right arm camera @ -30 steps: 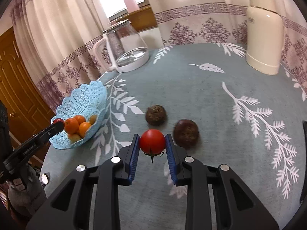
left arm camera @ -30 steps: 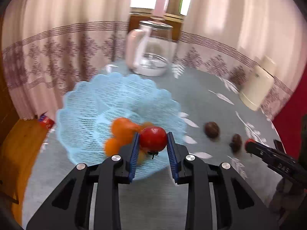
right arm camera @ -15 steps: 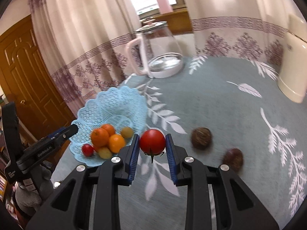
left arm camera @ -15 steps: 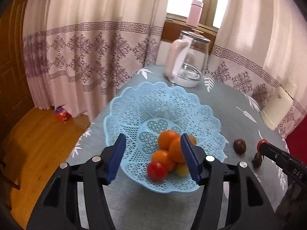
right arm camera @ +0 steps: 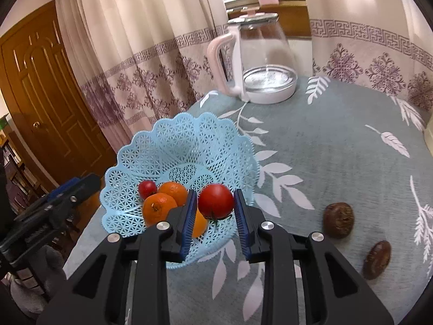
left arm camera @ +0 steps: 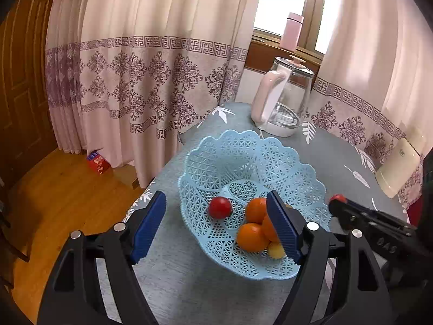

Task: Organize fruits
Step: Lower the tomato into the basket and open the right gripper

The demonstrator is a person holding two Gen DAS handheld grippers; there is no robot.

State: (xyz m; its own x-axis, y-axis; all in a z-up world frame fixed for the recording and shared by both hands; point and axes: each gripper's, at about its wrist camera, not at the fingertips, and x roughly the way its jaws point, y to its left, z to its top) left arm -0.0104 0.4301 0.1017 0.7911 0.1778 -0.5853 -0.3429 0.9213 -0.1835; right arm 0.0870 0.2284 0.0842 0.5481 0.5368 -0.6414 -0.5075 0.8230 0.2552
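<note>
A light blue lattice basket (left arm camera: 240,159) (right arm camera: 189,140) stands near the table's left end, holding a small red tomato (left arm camera: 220,207) (right arm camera: 147,188), three oranges (left arm camera: 252,237) (right arm camera: 159,207) and a small yellow fruit (left arm camera: 276,249). My left gripper (left arm camera: 216,227) is wide open, empty, at the basket's near rim. My right gripper (right arm camera: 215,211) is shut on a second red tomato (right arm camera: 216,201), held over the basket's right edge. Its tip with the tomato (left arm camera: 335,198) appears at the right of the left wrist view. Two brown fruits (right arm camera: 338,219) (right arm camera: 376,256) lie on the cloth to the right.
A glass kettle with a pink handle (left arm camera: 281,103) (right arm camera: 257,59) stands behind the basket. A cream thermos (left arm camera: 400,168) sits at the far right. The table edge drops to a wooden floor (left arm camera: 54,189) on the left, with a red box (left arm camera: 98,162) beside the curtain.
My left gripper opened, dropped its tomato into the basket and drew back. My right gripper carried its tomato leftward from the brown fruits to the basket's edge.
</note>
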